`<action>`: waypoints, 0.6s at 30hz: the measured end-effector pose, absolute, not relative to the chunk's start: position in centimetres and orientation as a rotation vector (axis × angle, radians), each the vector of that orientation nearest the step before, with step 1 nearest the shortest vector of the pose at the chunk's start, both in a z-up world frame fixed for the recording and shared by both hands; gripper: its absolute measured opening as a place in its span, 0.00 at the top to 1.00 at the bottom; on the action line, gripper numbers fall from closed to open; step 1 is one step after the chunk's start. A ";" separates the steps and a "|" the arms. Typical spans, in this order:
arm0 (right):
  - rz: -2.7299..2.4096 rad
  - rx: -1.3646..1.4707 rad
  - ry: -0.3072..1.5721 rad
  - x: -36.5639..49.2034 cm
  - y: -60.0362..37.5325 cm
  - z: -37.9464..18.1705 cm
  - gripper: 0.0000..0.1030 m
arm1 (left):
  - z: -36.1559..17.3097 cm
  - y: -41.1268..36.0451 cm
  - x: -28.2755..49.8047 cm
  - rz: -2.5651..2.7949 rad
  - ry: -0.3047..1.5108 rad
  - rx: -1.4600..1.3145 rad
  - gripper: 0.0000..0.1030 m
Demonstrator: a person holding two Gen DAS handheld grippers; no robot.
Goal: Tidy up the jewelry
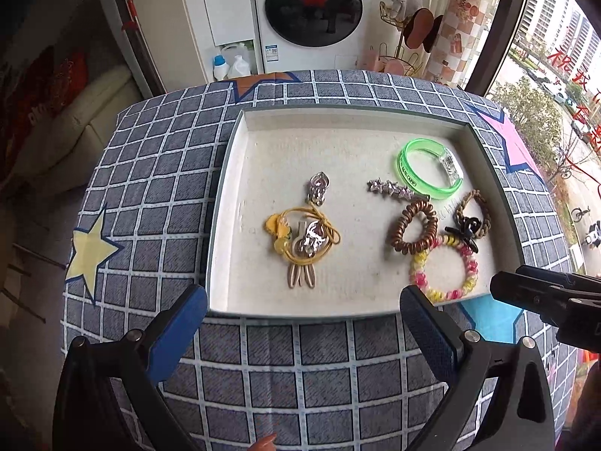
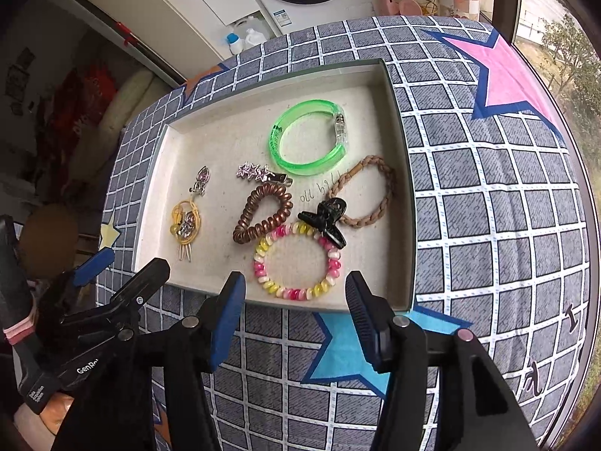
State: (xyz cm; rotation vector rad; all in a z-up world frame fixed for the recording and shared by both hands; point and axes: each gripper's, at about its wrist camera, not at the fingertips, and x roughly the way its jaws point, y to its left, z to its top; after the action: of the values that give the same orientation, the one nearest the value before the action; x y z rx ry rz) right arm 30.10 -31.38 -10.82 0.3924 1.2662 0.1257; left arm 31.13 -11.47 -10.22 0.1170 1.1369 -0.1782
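Left wrist view: a shallow cream-lined tray (image 1: pixel 233 195) sits on a tabletop covered in a grey checked cloth with coloured stars (image 1: pixel 150 188). The left claw (image 1: pixel 304 312) hovers over the tray's near edge, its blue-padded fingers spread wide apart and gripping nothing. At the right edge of this view, the dark tip of the right claw (image 2: pixel 295 300) pokes in beside the tray's near right corner.

Inside the tray, jewelry lies in two loose groups. Toward the middle, a yellow elastic hair tie (image 1: pixel 306 235) is tangled with silver clips and beige snap clips, and a silver charm clip (image 1: pixel 318 188) lies just beyond it. Toward the right, a translucent green bangle (image 1: pixel 428 169) sits farthest back, with a silver star hair clip (image 1: pixel 394 189) touching its near rim. Closer in are a brown spiral hair tie (image 1: pixel 413 231), a braided tan bracelet (image 1: pixel 471 208), a small black claw clip (image 1: pixel 464 235) and a pink-and-yellow spiral hair tie (image 1: pixel 445 268).

Right wrist view: the right claw is likewise spread open and empty, framing the pink-and-yellow tie from just outside the tray's near edge.
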 end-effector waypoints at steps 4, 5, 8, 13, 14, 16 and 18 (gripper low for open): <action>0.118 0.390 1.263 28.3 -30.8 -10.5 0.30 | -9.7 -10.9 28.7 -0.186 1.141 0.117 0.00; 0.115 0.389 1.262 27.7 -30.7 -10.5 0.26 | -9.5 -10.8 28.0 -0.184 1.137 0.124 0.00; 0.107 0.381 1.265 25.9 -30.3 -10.3 0.23 | -8.9 -10.4 26.1 -0.180 1.126 0.152 0.00; 0.086 0.359 1.267 22.7 -29.5 -9.7 0.16 | -7.7 -9.3 22.9 -0.183 1.126 0.146 0.00; 0.080 0.355 1.261 22.1 -29.3 -9.5 0.15 | -7.3 -9.1 22.3 -0.181 1.125 0.142 0.00; 0.066 0.348 1.247 20.8 -29.0 -8.9 0.15 | -6.5 -8.7 21.1 -0.177 1.116 0.135 0.00; 0.045 0.339 1.232 19.6 -28.8 -8.2 0.12 | -5.7 -8.2 19.9 -0.174 1.103 0.133 0.00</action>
State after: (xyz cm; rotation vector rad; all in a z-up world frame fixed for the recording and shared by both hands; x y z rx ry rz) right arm 19.60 -28.80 -8.20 0.3387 1.2315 0.0454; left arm 19.87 -8.22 -5.69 0.1329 1.1028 -0.1745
